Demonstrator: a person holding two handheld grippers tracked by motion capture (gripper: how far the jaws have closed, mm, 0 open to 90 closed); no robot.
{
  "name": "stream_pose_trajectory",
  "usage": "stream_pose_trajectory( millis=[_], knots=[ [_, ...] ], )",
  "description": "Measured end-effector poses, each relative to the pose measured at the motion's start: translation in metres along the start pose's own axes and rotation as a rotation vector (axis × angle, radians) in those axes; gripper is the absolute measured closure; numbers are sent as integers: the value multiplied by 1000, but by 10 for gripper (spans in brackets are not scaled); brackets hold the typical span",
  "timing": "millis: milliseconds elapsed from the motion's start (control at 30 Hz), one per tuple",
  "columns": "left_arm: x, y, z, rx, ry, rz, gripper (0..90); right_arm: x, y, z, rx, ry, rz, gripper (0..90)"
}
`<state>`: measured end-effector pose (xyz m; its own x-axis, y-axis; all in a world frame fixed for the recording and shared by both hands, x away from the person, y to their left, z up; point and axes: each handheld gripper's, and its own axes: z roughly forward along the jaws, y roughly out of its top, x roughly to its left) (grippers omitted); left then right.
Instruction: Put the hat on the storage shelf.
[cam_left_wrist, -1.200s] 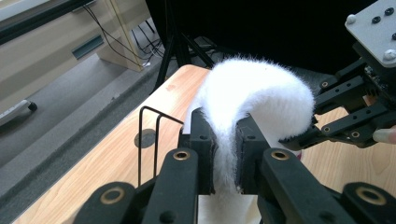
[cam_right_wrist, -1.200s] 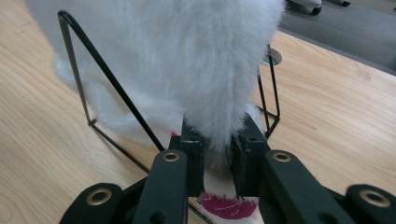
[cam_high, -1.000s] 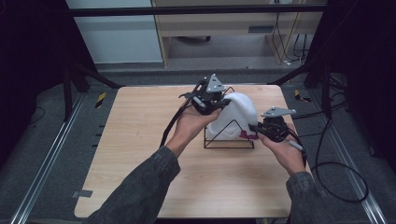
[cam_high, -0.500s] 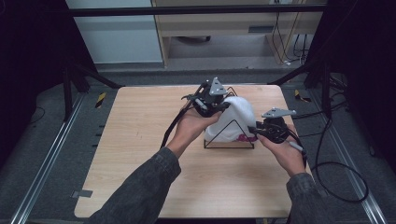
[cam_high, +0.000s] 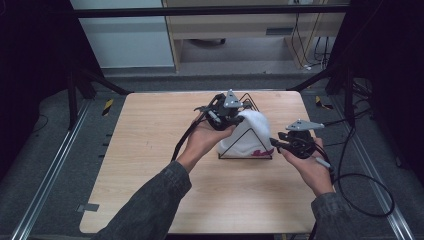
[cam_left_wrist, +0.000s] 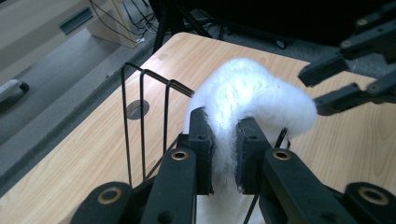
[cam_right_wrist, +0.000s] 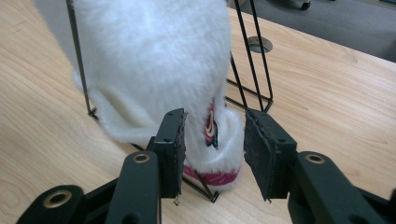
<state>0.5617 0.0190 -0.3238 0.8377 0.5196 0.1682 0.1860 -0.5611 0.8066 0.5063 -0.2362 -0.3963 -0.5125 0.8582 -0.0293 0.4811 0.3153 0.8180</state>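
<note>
A fluffy white sock with a pink-trimmed cuff hangs over a black wire rack shaped like a triangle, in the middle of the table. My left gripper is shut on the sock's top fold, and its pads squeeze the fleece. My right gripper is at the rack's right corner. Its jaws have just been opening, and they now stand apart on either side of the cuff end without pressing it. In the left gripper view, the right gripper shows at the upper right.
The wooden table has a round cable hole behind the rack. Both forearms come in from the near edge. Cables trail off the table at the right. A metal rail runs beside each side of the table.
The right gripper's jaws have parted and let go of the sock's cuff. The left gripper keeps its hold on the sock's top. Both hands have barely moved.
</note>
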Motion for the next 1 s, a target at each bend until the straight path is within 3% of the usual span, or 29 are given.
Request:
stream_pose_trajectory(
  millis=[333,500,667,833,1000],
  knots=[
    [-2,-8,-4,-4,-4,-2,795,3,-10,-7,-33,-18,43,545],
    [-1,-14,-6,-10,12,-26,793,8,-15,-4,-21,-15,38,528],
    [2,-15,-4,-18,-9,-37,784,10,-16,-7,-32,-22,42,511],
    [1,-16,-8,-25,13,-47,763,15,-25,-13,-44,-32,64,385],
    [2,-15,-10,-35,7,-56,732,21,-34,-17,-55,-42,70,300]
  ],
)
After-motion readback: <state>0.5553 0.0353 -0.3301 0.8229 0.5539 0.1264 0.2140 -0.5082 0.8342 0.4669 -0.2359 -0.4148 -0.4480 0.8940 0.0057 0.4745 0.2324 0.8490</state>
